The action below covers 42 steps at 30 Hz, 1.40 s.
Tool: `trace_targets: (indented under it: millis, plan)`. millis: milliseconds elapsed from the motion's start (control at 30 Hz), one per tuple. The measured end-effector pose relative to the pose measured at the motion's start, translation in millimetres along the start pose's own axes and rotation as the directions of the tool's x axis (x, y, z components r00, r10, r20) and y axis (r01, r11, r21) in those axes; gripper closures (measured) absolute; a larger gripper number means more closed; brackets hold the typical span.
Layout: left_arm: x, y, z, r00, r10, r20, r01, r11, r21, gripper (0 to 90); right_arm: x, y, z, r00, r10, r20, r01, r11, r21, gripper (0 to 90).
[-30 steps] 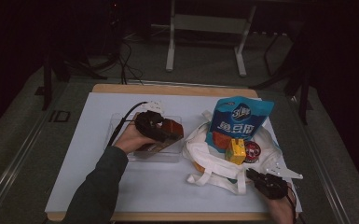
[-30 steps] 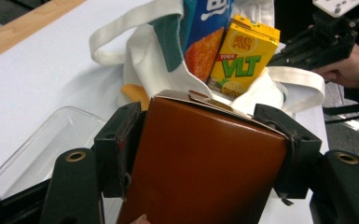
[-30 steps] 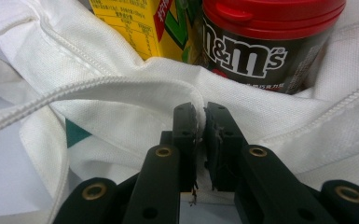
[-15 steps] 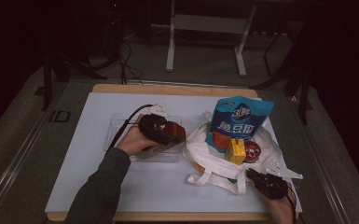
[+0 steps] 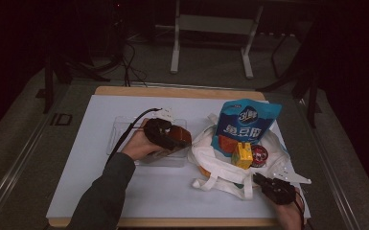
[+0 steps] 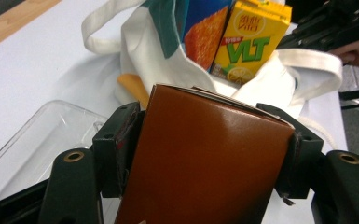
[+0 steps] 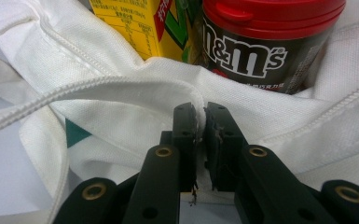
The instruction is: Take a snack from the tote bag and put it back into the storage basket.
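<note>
At the near right edge of the desk, the right claw [image 5: 268, 181] is pinched shut on the hem of the white cloth tote bag [image 7: 121, 93], holding its mouth open. The bag lies on the right half of the desk, and a yellow VLT juice carton [image 5: 242, 156], a dark M&M's tub with a red lid [image 5: 259, 154] and a tall blue snack pouch [image 5: 246, 125] stand or lean inside it.

To the left, nearer the middle, the left claw [image 6: 205, 154] grips a glossy brown flat carton [image 6: 205, 168] across its width, both pads pressed on its sides. This carton sits over the clear plastic tray [image 5: 120, 132], just left of the bag's mouth and not yet inside it.

The step in hand looks like loading the brown carton into the bag. To do it well, I would keep the right claw's pull on the hem firm and slightly raised so the opening stays wide, bring the carton in edge first toward the gap left of the juice carton, and let go only once it rests on the bag's floor; nudging the pouch could tip it.

The desk [image 5: 100, 172] is covered by a white sheet with a wooden border showing at the far edge. Beyond it the room is dark, with a grey floor, trailing cables and the pale metal legs of a stand [image 5: 175, 52].
</note>
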<state>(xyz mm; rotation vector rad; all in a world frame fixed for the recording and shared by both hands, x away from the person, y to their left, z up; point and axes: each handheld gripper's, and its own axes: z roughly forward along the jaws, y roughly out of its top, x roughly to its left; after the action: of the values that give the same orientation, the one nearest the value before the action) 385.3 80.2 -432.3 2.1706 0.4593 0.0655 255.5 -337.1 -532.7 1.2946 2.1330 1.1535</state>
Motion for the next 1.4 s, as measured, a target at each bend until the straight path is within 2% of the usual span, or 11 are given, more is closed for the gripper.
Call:
trace_targets:
  millis: [67, 133, 233, 467, 633, 733, 967, 1267, 1400]
  plan:
    - [0.0, 0.0, 0.0, 1.0, 0.0, 0.0, 0.0, 1.0, 0.0, 34.9, 0.0, 0.0, 0.0, 1.0, 0.0, 0.0, 0.0, 1.0, 0.0, 82.6]
    - [-2.9, -1.9, 5.6, 0.9997, 0.024, -0.002, -0.024, 0.9988, 0.043, 34.5, -0.1, 0.0, 0.0, 1.0, 0.0, 0.0, 0.0, 1.0, 0.0, 82.6]
    - [-4.0, -4.5, 8.2, 0.9993, 0.035, -0.012, -0.033, 0.9956, 0.087, 34.1, -0.2, -0.1, 0.0, 1.0, 0.0, -0.001, 0.0, 1.0, -0.001, 82.6]
    - [-5.2, -7.6, 2.8, 0.9992, 0.036, -0.018, -0.034, 0.9943, 0.101, 33.3, -0.1, 0.0, 0.0, 1.0, 0.0, 0.0, 0.0, 1.0, -0.001, 82.5]
    - [-4.5, -10.2, 2.3, 0.9988, 0.042, -0.026, -0.038, 0.9909, 0.129, 32.8, 0.2, 0.0, 0.0, 1.0, 0.0, 0.002, 0.0, 1.0, 0.0, 82.5]
    - [-4.6, -13.3, 3.8, 0.9992, 0.029, -0.026, -0.025, 0.9895, 0.142, 31.7, 0.0, -0.1, 0.0, 1.0, 0.001, 0.001, -0.001, 1.0, -0.001, 82.5]
    - [-8.2, -16.9, 12.0, 0.9968, 0.059, -0.053, -0.047, 0.9778, 0.204, 30.2, 0.0, -0.1, -0.1, 1.0, 0.002, 0.001, -0.002, 1.0, 0.0, 82.5]
    - [-11.9, -15.2, 14.5, 0.9968, 0.051, -0.061, -0.039, 0.9802, 0.194, 27.1, -0.1, -0.1, 0.0, 1.0, 0.002, 0.0, -0.002, 1.0, -0.001, 82.5]
    - [-18.4, -11.1, 14.7, 0.9948, 0.073, -0.071, -0.059, 0.9818, 0.18, 25.3, -0.1, -0.1, 0.0, 1.0, 0.002, 0.0, -0.002, 1.0, -0.001, 82.5]
